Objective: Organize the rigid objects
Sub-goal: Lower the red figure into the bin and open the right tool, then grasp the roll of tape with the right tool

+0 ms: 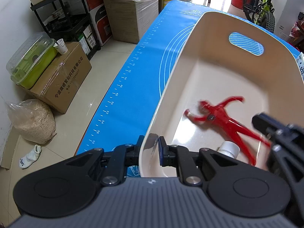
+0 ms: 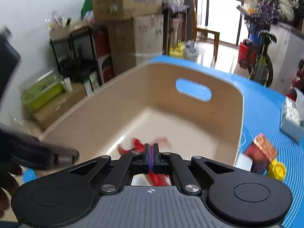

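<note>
While fingers [image 2: 151, 158] pinch the red figure [image 1: 226, 120], carton [image 1: 62, 79] reads 宁波微煜智能科技有限公司.

Bright daylight from far windows [image 2: 224, 15], fisheye-bent edges, right wrist view motion-blurred, left mostly sharp

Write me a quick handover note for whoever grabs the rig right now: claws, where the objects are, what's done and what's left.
Left claw: clamped on the near rim of the beige bin, steadying it.
Right claw: shut on the red toy figure, holding it by a leg inside the bin; not yet released.
Done: a white bottle is already in the bin.
Left: release the figure, then collect the red-brown box and the yellow-capped item on the blue mat to the bin's right. The tissue box is also there.
</note>
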`<state>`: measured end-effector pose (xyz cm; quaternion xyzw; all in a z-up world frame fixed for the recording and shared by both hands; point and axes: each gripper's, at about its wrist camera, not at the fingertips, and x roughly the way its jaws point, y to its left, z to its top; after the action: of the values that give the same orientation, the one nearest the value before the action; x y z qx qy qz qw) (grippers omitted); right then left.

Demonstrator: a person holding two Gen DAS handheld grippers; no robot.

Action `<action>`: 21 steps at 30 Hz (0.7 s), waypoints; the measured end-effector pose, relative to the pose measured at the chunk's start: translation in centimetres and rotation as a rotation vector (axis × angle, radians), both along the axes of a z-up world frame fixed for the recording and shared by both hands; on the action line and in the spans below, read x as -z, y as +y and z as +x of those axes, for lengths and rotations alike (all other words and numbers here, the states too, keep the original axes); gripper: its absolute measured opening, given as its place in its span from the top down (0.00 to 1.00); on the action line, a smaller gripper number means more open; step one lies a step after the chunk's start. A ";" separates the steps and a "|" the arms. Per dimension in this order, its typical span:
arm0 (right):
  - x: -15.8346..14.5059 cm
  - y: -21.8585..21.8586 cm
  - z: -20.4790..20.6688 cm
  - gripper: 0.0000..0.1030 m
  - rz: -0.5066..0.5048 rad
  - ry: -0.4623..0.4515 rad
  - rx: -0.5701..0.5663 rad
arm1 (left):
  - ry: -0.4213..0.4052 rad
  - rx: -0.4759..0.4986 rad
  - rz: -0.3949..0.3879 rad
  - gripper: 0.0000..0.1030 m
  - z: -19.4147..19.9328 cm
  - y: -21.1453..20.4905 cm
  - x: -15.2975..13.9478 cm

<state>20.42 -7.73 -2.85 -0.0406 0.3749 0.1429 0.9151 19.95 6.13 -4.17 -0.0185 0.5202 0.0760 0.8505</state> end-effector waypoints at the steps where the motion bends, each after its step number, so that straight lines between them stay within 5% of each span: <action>1: 0.3 0.0 0.0 0.88 0.000 0.014 0.000 | 0.000 0.000 0.000 0.84 0.0 -0.1 0.0; 7: -0.6 -1.7 -0.4 0.80 0.068 0.014 0.033 | 0.000 0.000 0.000 0.84 0.0 0.0 0.0; 13: -3.2 -5.1 -0.8 0.49 0.119 -0.038 0.113 | 0.000 0.000 -0.001 0.84 0.0 0.0 0.0; 21: -3.9 -10.7 -1.7 0.32 0.085 -0.078 0.265 | 0.000 -0.003 -0.004 0.84 0.1 -0.1 0.0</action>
<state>18.68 -18.45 1.09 0.0425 0.3349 0.0349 0.9407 20.02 6.05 -4.22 -0.0207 0.5204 0.0762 0.8502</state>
